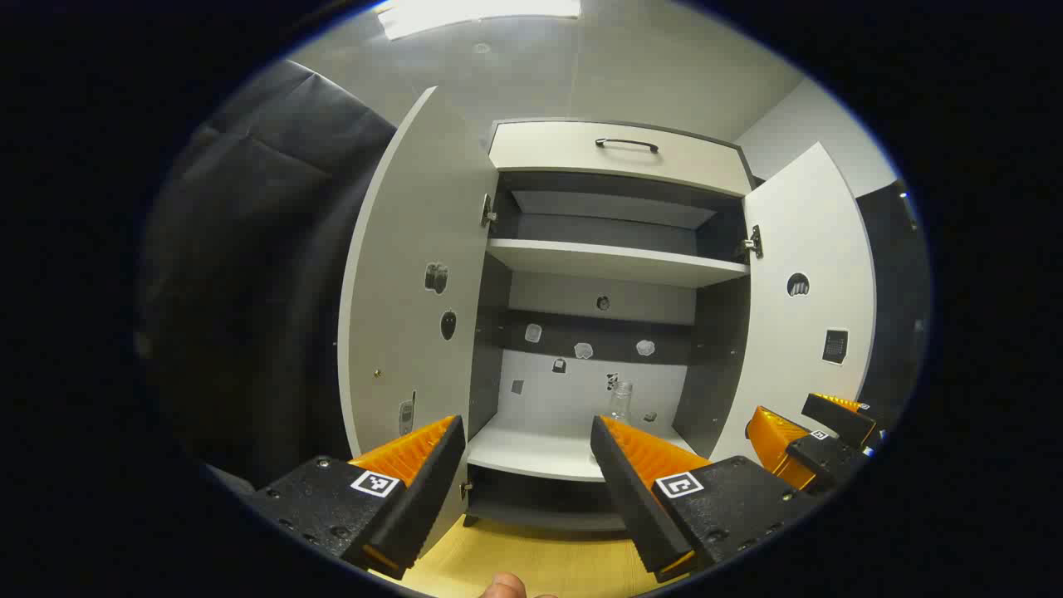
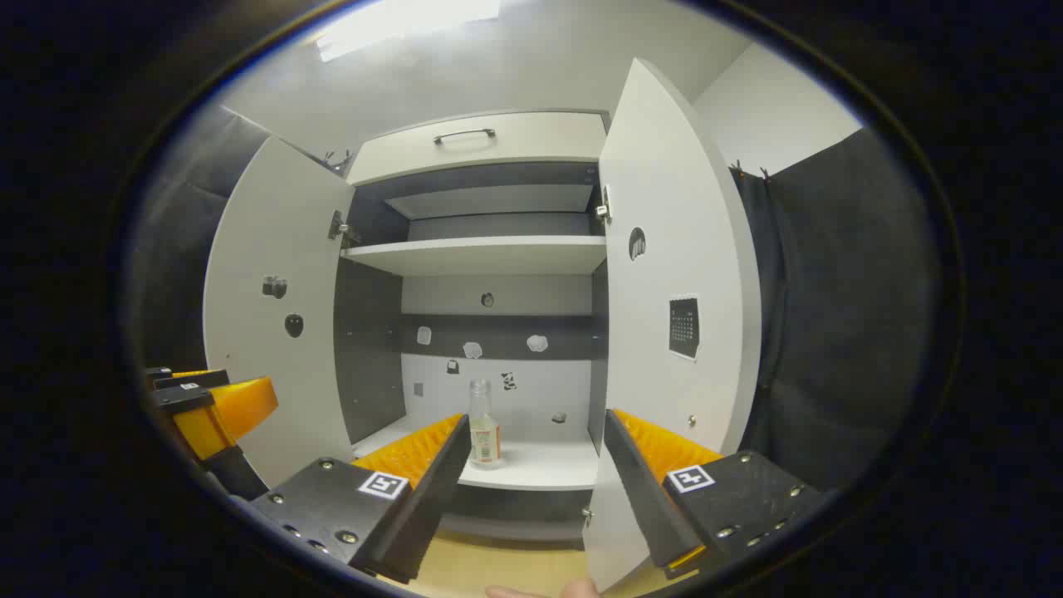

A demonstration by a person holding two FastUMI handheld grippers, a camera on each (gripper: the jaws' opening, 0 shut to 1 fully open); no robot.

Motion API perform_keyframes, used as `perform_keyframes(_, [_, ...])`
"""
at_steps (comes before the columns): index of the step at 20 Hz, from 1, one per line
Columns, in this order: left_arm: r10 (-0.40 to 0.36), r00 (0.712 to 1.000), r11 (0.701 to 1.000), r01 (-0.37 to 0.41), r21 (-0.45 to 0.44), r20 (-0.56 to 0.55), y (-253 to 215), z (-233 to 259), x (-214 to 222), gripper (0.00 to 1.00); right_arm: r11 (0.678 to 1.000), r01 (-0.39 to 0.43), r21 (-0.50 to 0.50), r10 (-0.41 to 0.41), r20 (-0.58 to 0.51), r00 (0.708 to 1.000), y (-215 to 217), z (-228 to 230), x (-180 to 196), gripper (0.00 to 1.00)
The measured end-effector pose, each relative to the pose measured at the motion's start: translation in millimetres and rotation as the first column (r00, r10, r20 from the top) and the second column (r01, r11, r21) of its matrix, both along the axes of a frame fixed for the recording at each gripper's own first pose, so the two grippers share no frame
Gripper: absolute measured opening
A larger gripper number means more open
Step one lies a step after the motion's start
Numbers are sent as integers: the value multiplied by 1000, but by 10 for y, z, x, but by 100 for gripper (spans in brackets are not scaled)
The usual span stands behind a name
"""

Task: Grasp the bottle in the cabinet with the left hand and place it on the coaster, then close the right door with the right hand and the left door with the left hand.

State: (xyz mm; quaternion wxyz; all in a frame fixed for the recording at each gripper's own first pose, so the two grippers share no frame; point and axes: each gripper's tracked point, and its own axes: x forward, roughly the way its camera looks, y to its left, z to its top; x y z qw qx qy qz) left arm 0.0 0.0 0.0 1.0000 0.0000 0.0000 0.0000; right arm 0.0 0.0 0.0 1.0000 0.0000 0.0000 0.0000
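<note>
Recording booth, black cloth wall (image 2: pixel 839 299), cabinet (image 2: pixel 490 249)

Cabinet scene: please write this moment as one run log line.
bottle: upright on bottom shelf, untouched | both doors: open | left claw: open, empty | right claw: open, empty

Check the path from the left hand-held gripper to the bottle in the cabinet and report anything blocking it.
Nothing visible blocks it. The left hand-held gripper is open, facing the cabinet, both doors swung wide. The small clear glass bottle stands alone on the white lower shelf, with open space in front.
</note>
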Motion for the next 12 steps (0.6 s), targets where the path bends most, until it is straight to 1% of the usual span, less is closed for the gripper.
perform_keyframes(9, [19, 1000, 1000, -19, -3, 22, 29, 16, -18, 96, 1000, -6, 17, 5, 14, 1000, 26, 54, -43, 98])
perform_keyframes(10, [20, 1000, 1000, -20, -4, 22, 30, 17, -21, 96, 1000, -11, 19, 10, 13, 1000, 43, 47, -44, 100])
perform_keyframes(11, [22, 1000, 1000, -22, -4, 22, 33, 11, -28, 96, 1000, -17, 21, 17, 10, 1000, 71, 43, -52, 98])
perform_keyframes(12, [25, 999, 1000, -25, -2, 22, 41, 16, -37, 96, 999, -25, 23, 24, 8, 1000, 90, 37, -58, 98])
